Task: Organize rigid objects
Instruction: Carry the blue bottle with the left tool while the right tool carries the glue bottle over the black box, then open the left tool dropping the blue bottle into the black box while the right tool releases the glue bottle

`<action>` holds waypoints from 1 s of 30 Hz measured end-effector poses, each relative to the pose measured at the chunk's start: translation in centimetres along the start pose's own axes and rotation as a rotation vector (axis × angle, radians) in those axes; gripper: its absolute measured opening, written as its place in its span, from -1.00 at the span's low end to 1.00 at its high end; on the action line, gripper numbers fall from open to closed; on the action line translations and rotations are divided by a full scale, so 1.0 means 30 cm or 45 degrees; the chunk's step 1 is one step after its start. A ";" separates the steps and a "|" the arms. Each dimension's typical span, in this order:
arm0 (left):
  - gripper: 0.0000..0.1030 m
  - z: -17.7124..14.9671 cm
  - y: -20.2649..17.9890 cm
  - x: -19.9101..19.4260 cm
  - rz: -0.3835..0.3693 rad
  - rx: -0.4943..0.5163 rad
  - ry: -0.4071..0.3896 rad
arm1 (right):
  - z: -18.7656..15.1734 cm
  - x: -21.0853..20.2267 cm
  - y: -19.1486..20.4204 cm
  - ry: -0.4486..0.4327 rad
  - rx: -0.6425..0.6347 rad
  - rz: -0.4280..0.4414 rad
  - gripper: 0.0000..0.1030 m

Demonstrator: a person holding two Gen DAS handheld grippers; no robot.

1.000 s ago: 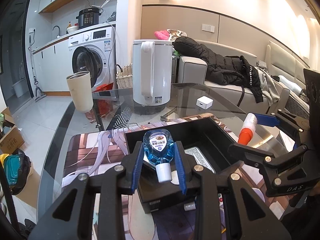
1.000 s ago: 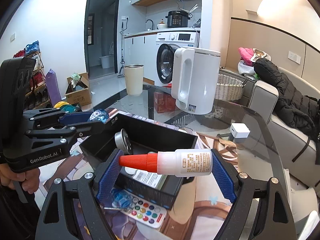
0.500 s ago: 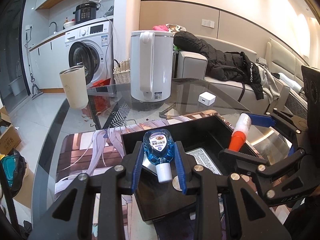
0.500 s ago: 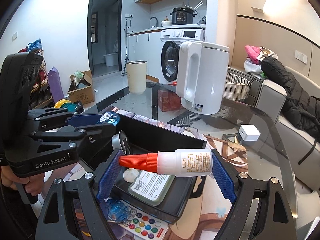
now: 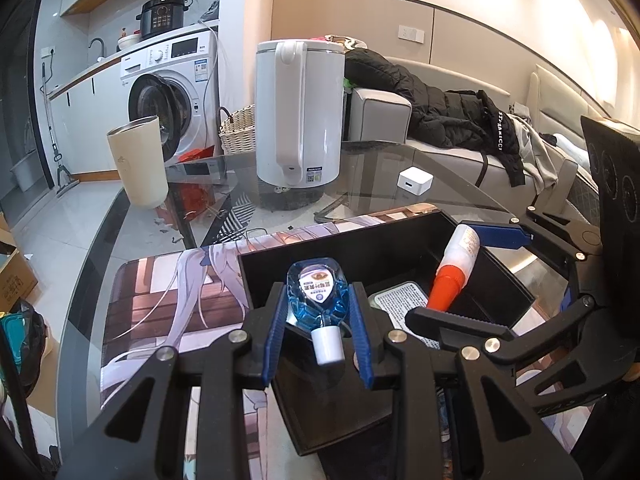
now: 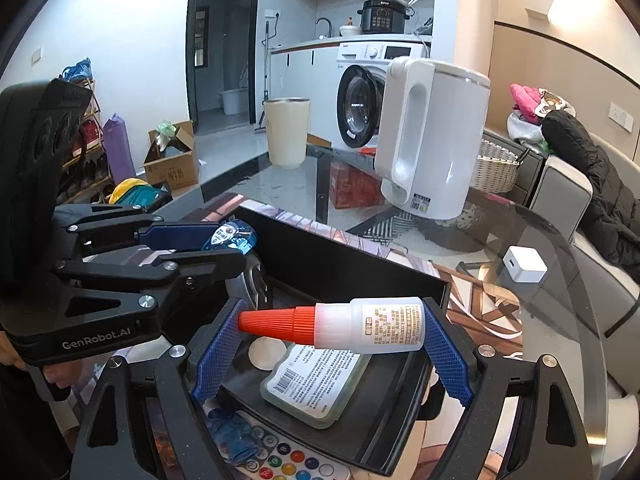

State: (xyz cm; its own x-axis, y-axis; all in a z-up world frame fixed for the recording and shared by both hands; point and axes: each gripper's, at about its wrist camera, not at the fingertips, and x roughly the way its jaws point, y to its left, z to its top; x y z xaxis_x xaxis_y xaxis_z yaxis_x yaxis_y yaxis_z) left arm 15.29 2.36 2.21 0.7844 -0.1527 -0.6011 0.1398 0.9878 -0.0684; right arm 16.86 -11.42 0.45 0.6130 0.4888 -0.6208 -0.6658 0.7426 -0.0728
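Blue bottle (image 5: pixel 316 298), orange-capped white glue bottle (image 6: pixel 352 326), black tray (image 5: pixel 360 248).

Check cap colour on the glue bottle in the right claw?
Orange-red, ribbed cap on the glue bottle; clearest in the right wrist view.

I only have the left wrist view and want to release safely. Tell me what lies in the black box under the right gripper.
Observer: A pale round disc lies beside the flat labelled pack, under the glue bottle.
Operator: Report the right gripper's hold.
Observer: Lengthwise: orange cap against one pad, base against the other.
Operator: Name anything outside the black box.
Observer: A remote with coloured buttons, just outside its near wall.
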 end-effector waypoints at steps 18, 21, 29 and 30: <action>-0.42 0.008 0.000 0.020 -0.004 -0.011 0.015 | -0.003 0.006 -0.004 -0.027 -0.021 -0.032 0.85; -0.24 0.009 0.001 0.019 -0.009 -0.024 0.020 | -0.009 -0.018 -0.015 -0.054 -0.010 -0.078 0.96; 0.91 0.008 -0.011 -0.050 0.038 -0.092 -0.030 | -0.035 -0.082 -0.069 -0.055 0.065 -0.112 0.99; 1.00 0.005 -0.008 -0.061 0.086 -0.100 -0.039 | -0.039 -0.097 -0.074 -0.059 0.081 -0.097 0.99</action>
State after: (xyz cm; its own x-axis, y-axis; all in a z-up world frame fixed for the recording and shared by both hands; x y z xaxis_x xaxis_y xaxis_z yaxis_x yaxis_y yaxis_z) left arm 13.91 2.41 3.46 0.8088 -0.0856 -0.5819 0.0394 0.9950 -0.0917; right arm 16.05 -15.04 1.49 0.6811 0.4493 -0.5781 -0.5889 0.8053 -0.0679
